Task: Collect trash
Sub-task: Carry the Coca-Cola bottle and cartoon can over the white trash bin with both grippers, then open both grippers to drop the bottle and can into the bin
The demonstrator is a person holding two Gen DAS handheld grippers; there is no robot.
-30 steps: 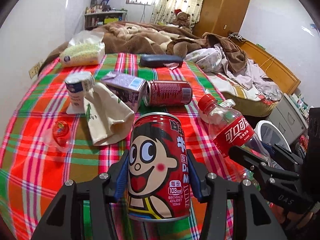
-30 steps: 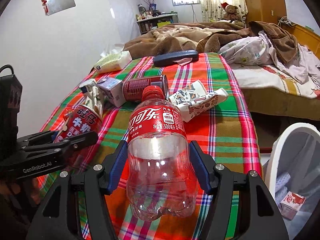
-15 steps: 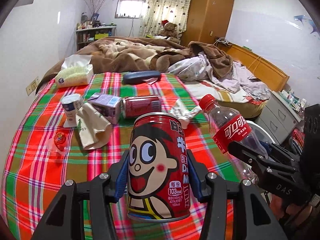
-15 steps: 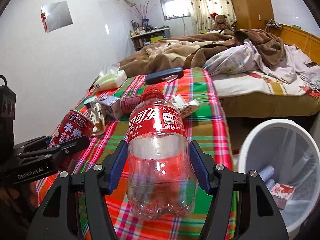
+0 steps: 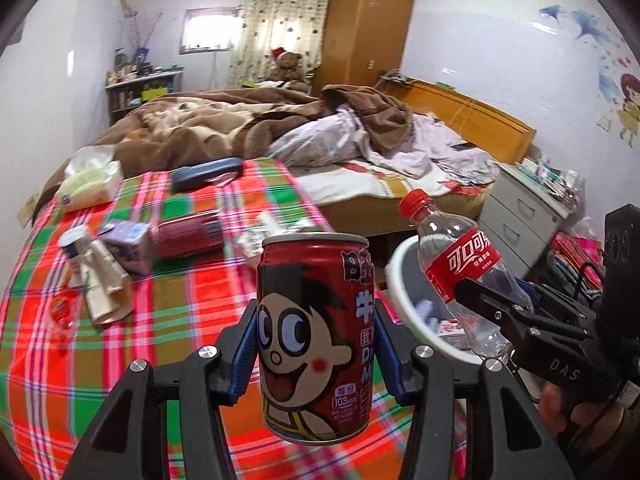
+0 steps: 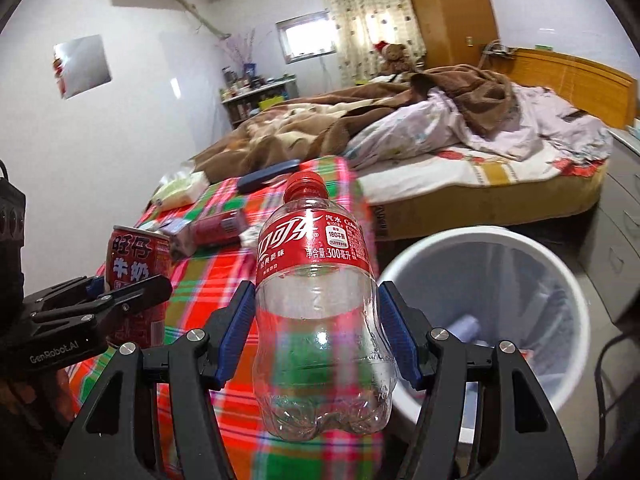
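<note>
Trash bin (image 6: pixel 560 276) (rim partly hidden) sits behind bottle-gripping right (image 6: pixel 318 332), can-gripping left hand-held gripper (image 5: pixel 316 344).

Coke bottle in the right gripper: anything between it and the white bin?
Nothing visible. The right gripper holds the bottle upright beside the white bin, whose mouth is open with only some trash at the bottom. The left gripper with its can is on the far side.

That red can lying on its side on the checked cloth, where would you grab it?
Grip the lying red can across its round body near the middle, coming down from above, one finger on each long side. Its ends point left and right in the left view, so the curved sides are open. The purple carton sits against its left end, so avoid that end.
</note>
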